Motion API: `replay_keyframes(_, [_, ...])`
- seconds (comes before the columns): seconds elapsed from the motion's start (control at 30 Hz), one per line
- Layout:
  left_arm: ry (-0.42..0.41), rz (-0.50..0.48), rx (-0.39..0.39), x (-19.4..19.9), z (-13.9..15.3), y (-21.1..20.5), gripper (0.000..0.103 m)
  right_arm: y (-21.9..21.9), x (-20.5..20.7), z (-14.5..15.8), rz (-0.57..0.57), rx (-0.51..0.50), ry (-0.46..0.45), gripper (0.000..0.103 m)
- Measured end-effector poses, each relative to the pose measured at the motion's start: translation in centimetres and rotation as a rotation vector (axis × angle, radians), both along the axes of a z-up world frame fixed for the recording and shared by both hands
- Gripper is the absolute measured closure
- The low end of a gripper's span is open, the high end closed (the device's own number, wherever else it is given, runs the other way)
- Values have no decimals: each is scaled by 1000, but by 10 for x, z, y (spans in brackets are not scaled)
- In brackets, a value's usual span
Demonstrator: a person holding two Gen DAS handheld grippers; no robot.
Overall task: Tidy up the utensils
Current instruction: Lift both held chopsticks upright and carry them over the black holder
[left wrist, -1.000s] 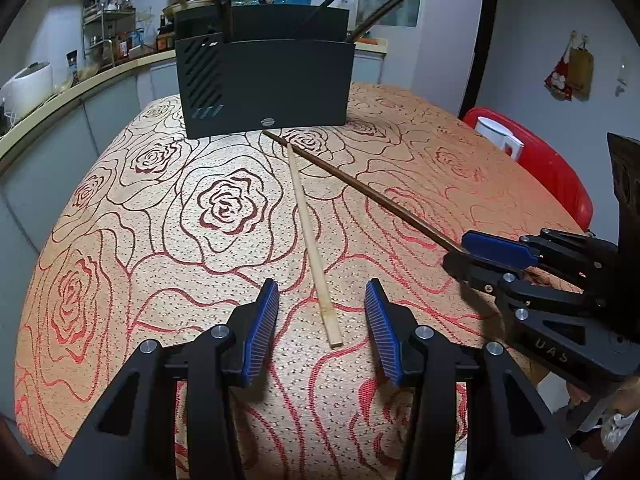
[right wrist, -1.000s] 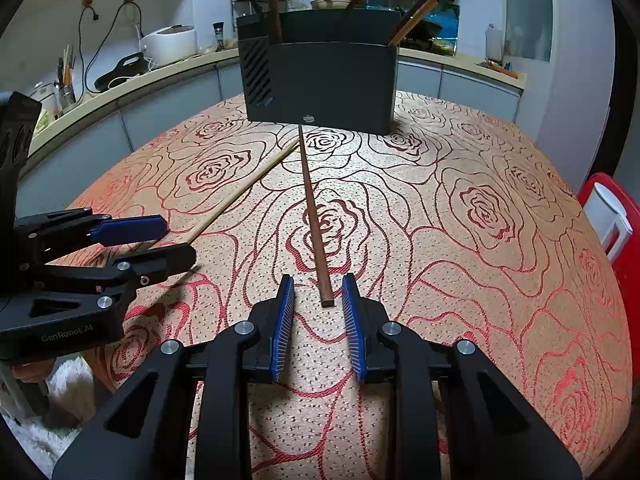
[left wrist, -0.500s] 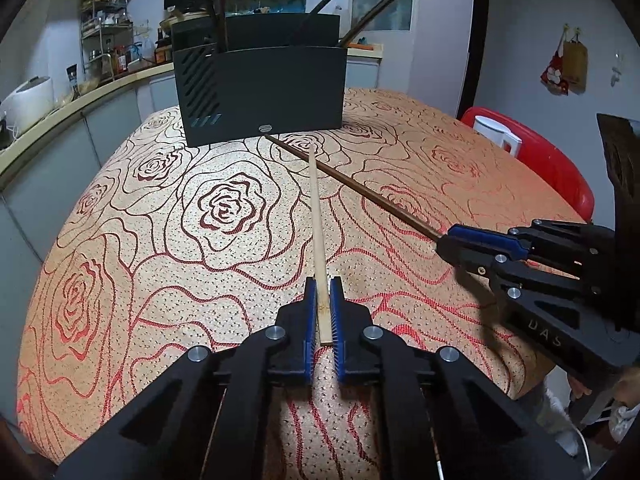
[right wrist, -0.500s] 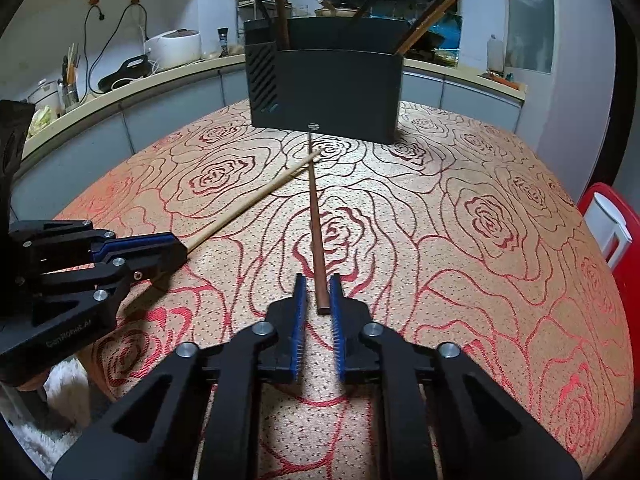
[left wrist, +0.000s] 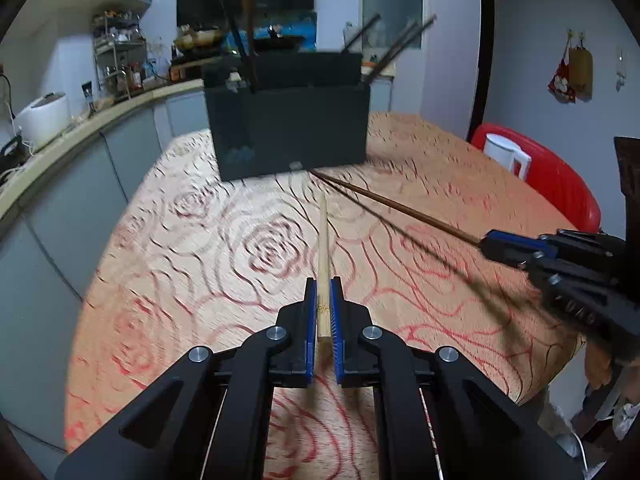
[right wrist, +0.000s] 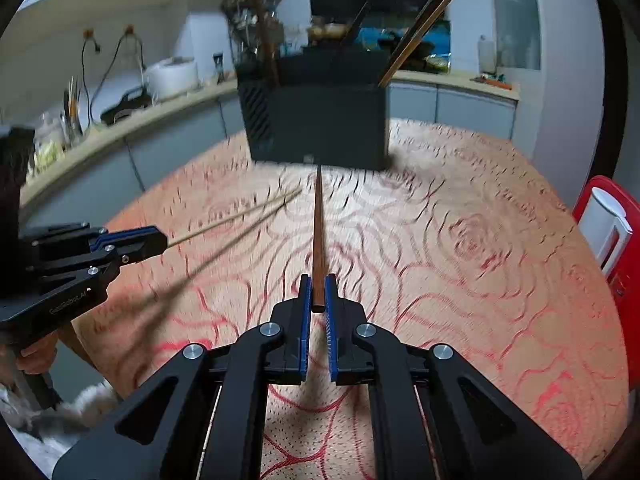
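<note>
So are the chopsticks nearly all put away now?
Nearly. Several sticks already stand in the black holder. The left gripper is shut on the pale chopstick, and the right gripper is shut on the dark chopstick. Both still need dropping into the holder. No other loose ones show on the tablecloth.

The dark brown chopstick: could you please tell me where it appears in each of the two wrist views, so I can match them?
Left wrist view: the dark brown chopstick runs diagonally at right of centre, from the right gripper towards the holder.
Right wrist view: the same chopstick runs straight up the centre, its near end clamped in the right gripper.
Shared landmark: the black utensil holder at the far end of the table.
</note>
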State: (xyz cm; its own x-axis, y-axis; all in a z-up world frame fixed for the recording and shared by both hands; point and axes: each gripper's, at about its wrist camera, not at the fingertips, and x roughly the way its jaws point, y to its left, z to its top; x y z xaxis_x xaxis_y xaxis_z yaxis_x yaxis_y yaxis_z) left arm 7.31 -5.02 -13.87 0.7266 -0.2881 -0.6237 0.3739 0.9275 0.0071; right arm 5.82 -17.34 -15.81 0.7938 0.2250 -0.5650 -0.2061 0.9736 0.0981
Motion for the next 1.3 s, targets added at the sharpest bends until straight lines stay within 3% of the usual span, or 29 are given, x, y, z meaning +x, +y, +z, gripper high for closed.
replay_keyframes(0.4, [-145,-4,-26,-4,67,13,97,-31,-13,68,-12,124,-156,96])
replay_keyframes(0.77, [-167,-9,-72,19,108,19,97,-35,-4,115,22,168,-251,96])
replay_keyframes(1.3, [-157,23,-43,44,118,8,97,-32,41,153,21,161,-201,96])
